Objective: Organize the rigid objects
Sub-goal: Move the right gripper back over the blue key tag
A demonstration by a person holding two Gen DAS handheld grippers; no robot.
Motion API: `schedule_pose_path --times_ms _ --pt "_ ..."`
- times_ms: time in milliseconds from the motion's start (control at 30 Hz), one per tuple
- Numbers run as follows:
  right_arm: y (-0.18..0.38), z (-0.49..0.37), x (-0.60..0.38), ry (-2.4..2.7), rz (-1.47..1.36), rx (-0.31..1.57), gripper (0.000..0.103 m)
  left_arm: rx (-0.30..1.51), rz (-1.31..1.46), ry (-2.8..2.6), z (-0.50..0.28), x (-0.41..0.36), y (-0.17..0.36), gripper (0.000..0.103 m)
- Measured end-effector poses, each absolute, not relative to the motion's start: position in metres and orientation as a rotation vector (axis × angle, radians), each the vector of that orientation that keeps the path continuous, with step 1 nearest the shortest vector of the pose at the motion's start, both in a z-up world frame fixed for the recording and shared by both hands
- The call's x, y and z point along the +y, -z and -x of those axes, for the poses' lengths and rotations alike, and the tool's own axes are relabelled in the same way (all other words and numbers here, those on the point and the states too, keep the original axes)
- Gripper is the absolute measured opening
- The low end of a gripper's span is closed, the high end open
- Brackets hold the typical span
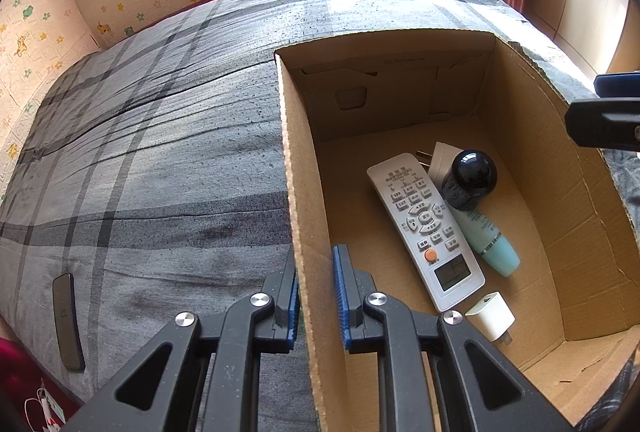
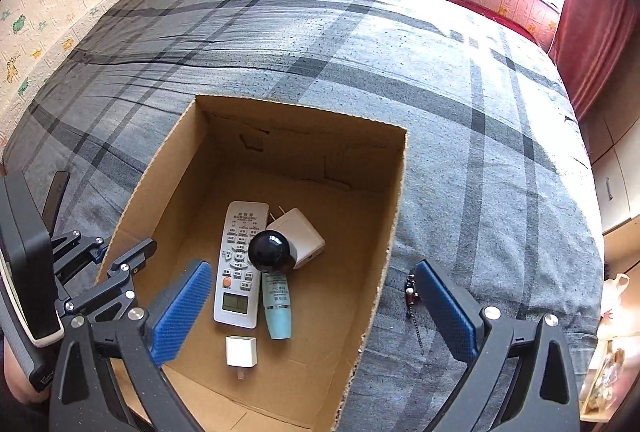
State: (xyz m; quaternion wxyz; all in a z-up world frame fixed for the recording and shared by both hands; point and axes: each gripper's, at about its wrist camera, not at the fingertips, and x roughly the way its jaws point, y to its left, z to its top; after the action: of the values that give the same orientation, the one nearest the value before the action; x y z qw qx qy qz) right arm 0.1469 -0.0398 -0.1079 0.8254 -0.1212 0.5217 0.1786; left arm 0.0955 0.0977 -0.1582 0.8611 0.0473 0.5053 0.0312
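An open cardboard box (image 1: 298, 216) (image 2: 394, 200) stands on a grey plaid bed. Inside lie a white remote (image 1: 428, 228) (image 2: 239, 264), a black-capped bottle (image 1: 472, 176) (image 2: 272, 250), a teal tube (image 1: 494, 244) (image 2: 277, 312), a white plug adapter (image 1: 440, 160) (image 2: 304, 236) and a small white charger (image 1: 490, 316) (image 2: 241, 351). My left gripper (image 1: 316, 298) (image 2: 106, 256) straddles the box's left wall, its jaws closed on it. My right gripper (image 2: 316, 308) is wide open and empty above the box; part of it shows in the left wrist view (image 1: 604, 120).
A dark flat phone-like slab (image 1: 69, 320) (image 2: 55, 198) lies on the bed left of the box. A beaded keychain (image 2: 414, 302) lies on the bed right of the box. Walls, a window and a red curtain (image 2: 592, 28) bound the bed.
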Motion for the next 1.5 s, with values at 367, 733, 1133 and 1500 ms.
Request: schedule_pose_path --times_ms 367,733,1133,1500 --pt "0.102 -0.161 -0.108 -0.263 0.190 1.089 0.103 1.061 -0.099 -0.065 -0.096 0.097 0.158 0.017" --pt "0.129 -0.171 -0.170 -0.133 0.141 1.112 0.103 1.061 -0.099 -0.065 -0.096 0.098 0.158 0.017" --pt "0.182 -0.173 -0.198 -0.053 0.164 1.150 0.103 1.062 -0.099 -0.065 -0.095 0.099 0.158 0.017" --pt "0.226 -0.175 -0.206 -0.018 0.161 1.228 0.102 1.062 -0.100 -0.065 -0.095 0.099 0.158 0.016"
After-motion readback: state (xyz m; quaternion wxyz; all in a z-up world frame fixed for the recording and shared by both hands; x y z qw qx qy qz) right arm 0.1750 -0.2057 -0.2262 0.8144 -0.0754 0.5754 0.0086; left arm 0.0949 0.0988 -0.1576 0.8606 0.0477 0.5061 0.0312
